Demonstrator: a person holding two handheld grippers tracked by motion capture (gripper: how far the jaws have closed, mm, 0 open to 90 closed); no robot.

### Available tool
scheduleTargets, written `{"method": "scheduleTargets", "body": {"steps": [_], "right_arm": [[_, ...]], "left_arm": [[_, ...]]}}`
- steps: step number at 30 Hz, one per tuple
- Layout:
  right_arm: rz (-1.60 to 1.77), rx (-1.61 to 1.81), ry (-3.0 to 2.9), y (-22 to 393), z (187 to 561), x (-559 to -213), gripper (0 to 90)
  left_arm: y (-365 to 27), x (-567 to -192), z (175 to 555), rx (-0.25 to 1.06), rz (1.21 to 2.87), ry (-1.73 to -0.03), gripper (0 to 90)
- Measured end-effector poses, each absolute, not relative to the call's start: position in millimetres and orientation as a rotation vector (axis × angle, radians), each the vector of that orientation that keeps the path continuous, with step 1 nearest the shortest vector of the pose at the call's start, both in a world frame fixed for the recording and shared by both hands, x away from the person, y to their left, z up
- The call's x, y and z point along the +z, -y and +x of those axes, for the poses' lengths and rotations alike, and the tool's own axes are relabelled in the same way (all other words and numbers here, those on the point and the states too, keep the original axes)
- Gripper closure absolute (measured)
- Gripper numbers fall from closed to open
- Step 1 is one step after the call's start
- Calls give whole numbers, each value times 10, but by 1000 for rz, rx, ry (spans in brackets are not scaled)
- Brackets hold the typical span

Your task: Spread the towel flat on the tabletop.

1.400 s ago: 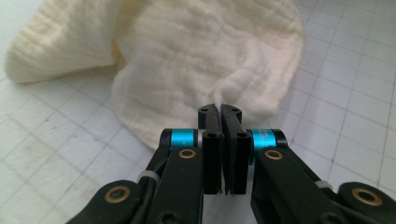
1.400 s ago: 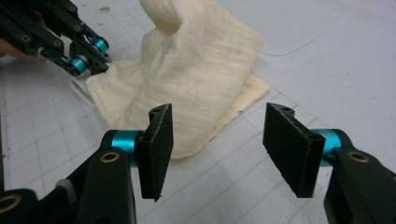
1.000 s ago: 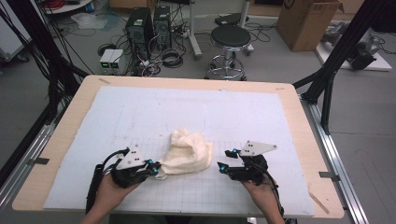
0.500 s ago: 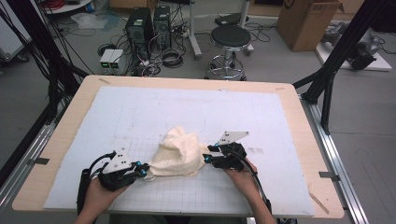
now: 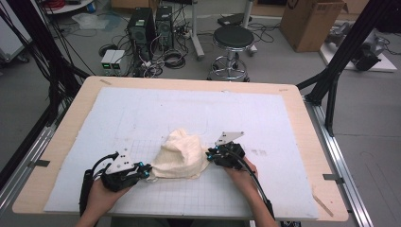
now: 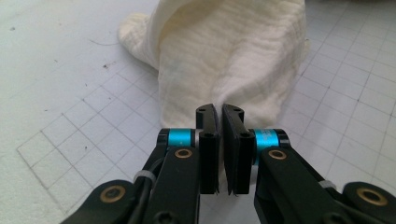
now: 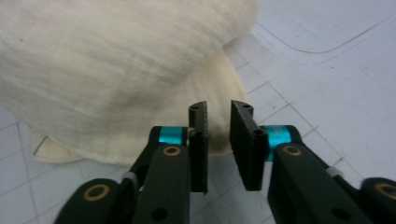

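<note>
A cream cloth point(image 5: 182, 153) lies bunched in a soft heap on the white gridded mat point(image 5: 283, 123), a little toward the near edge of the table point(image 5: 61, 137) and roughly at its middle from side to side. The left gripper point(image 5: 147, 171) sits at about eight o'clock from the heap, its tips right against the cloth's lower left corner. In the left gripper view the two black jaws are clenched to a hairline slit, and the cloth point(image 6: 233, 56) rises straight ahead at twelve o'clock, its lower edge meeting the tips; whether a fold is actually pinched there I cannot tell, since the jaws themselves cover the spot. The right gripper point(image 5: 208, 155) is at three o'clock from the heap, touching its right edge. Its jaws have just been closing, and in the right gripper view point(image 7: 218, 116) a narrow gap remains between them, with bare mat showing through; the cloth point(image 7: 107, 70) bulks from ten to twelve o'clock and its hem runs behind the left jaw tip, so the fabric is beside the jaws and not gripped. Both of the person's hands rest low by the near edge of the table.
</note>
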State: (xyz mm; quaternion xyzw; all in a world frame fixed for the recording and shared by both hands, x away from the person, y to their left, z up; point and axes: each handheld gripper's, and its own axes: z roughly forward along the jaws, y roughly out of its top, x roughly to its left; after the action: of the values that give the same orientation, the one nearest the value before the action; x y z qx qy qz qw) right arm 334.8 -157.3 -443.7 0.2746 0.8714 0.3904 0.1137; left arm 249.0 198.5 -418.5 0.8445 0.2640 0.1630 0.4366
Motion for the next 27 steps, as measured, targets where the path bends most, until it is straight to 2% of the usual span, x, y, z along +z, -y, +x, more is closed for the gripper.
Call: {"method": "scheduleTargets", "body": {"steps": [3,14,27], "right_arm": [[811,1160,-2562,1573,3358,-4443,873],[850,1230,-2556,1711,3309,-4276,889],[783,1263,-2476,2033,2763,-3904,888]], "left_arm": [[-1992,-4188,2491,407,2102,-659,846],[-2016,-4177,2483,415,2087,-665,847],[-2001,-4094,2372,426,2068,-637,853]]}}
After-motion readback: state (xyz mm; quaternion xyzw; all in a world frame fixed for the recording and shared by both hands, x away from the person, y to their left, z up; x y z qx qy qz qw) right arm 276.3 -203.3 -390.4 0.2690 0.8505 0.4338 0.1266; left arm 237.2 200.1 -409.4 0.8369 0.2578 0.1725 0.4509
